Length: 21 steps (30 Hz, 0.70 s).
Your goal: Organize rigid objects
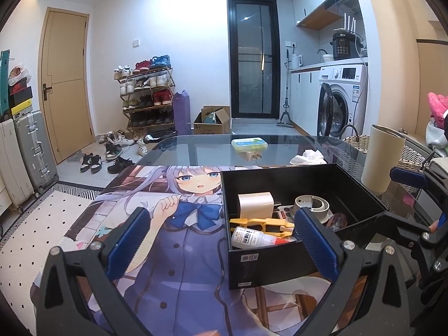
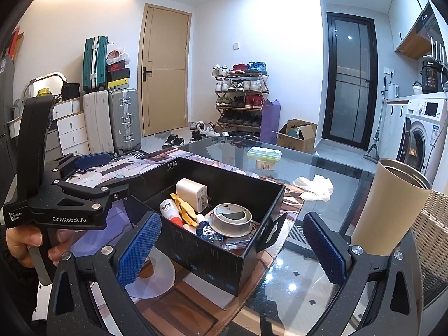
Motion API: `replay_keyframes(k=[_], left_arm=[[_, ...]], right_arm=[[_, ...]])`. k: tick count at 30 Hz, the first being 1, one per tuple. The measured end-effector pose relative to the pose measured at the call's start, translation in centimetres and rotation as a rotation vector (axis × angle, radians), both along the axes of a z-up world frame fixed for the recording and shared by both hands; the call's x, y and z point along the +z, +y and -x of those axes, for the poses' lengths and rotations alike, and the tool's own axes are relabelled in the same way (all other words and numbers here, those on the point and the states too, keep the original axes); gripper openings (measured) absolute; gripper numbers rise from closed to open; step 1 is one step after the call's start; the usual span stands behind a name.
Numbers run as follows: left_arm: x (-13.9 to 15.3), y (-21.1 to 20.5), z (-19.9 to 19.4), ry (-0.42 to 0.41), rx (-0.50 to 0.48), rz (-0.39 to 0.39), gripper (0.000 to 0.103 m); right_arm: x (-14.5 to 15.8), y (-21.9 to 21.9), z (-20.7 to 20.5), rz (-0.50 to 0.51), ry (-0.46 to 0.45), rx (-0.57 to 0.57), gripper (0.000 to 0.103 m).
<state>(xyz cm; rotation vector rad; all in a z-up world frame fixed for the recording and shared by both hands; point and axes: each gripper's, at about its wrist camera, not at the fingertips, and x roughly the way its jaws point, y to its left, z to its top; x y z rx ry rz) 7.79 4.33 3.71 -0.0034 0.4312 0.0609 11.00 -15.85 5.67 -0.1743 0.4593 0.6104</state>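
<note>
A black open box (image 1: 282, 263) (image 2: 224, 263) stands on the anime-print mat (image 1: 179, 252). Inside lie a white charger (image 1: 255, 203) (image 2: 193, 190), a yellow clip (image 1: 263, 225) (image 2: 183, 208), a white glue bottle (image 1: 252, 236) (image 2: 169, 210), a grey round lid (image 1: 312, 204) (image 2: 231, 217) and a small blue-capped bottle (image 2: 205, 229). My left gripper (image 1: 221, 243) is open and empty, in front of the box's near left corner. My right gripper (image 2: 232, 252) is open and empty, straddling the box's near corner. A green case (image 1: 249, 143) (image 2: 264, 153) sits on a small charger farther back.
A beige tumbler (image 1: 380, 156) (image 2: 389, 204) stands on the glass table (image 1: 207, 148) right of the box. A crumpled white tissue (image 1: 308, 156) (image 2: 315, 186) lies behind the box. A wicker basket (image 1: 408, 154) is at the right edge. The other hand's gripper (image 2: 67, 184) shows at left.
</note>
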Motion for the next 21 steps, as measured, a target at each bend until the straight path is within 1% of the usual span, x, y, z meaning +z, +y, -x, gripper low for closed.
replay_keyframes(k=[21], left_arm=[[0.04,-0.19,0.16,-0.003,0.003,-0.002,0.103]], right_arm=[[0.03,-0.05,0.10,0.000,0.000,0.000,0.103]])
